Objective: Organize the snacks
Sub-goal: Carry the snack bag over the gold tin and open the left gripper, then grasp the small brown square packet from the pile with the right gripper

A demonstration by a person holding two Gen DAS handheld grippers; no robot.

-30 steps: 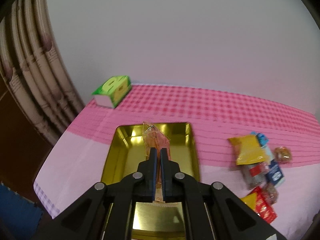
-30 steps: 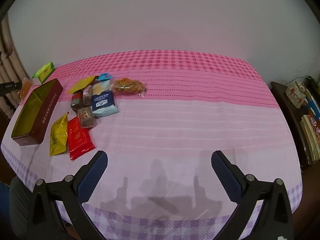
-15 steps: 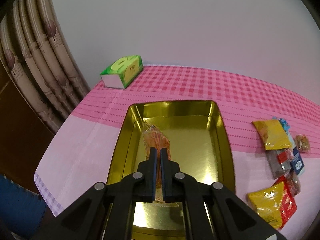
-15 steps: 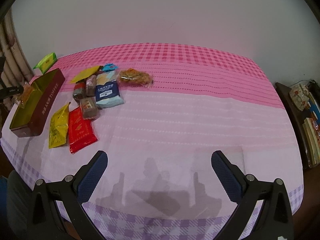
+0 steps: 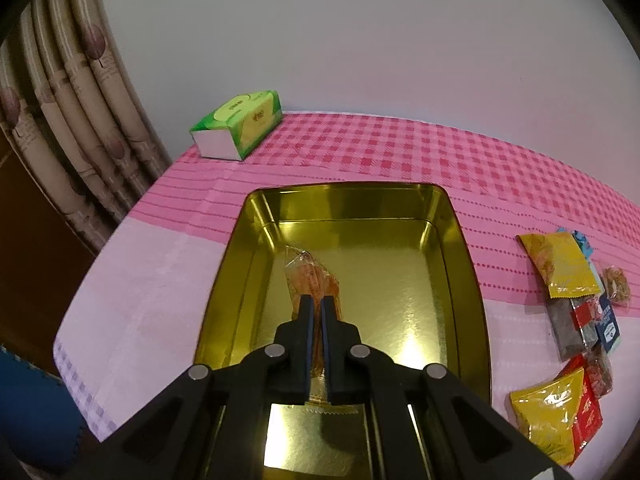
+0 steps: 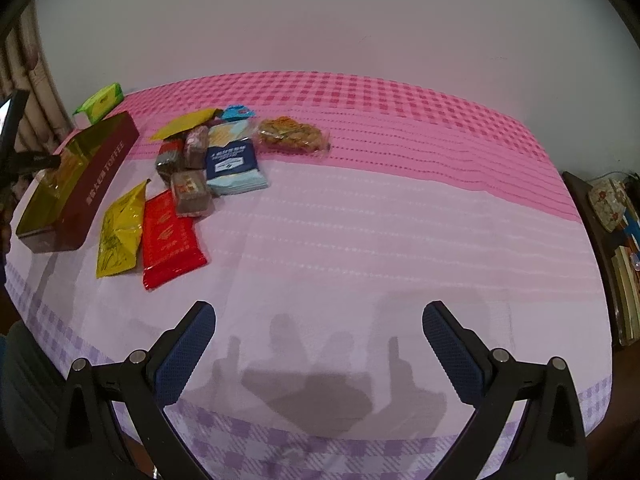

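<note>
Left wrist view: lower part of the clear orange snack packet hidden between the closed fingers of the left gripper. Near end of the gold tin covered by the gripper body. Print on the packets at the surface's right edge too small to read.

Right wrist view: tin's far wall mostly hidden; left gripper cut off at frame edge. Items on the side shelf blurred.
</note>
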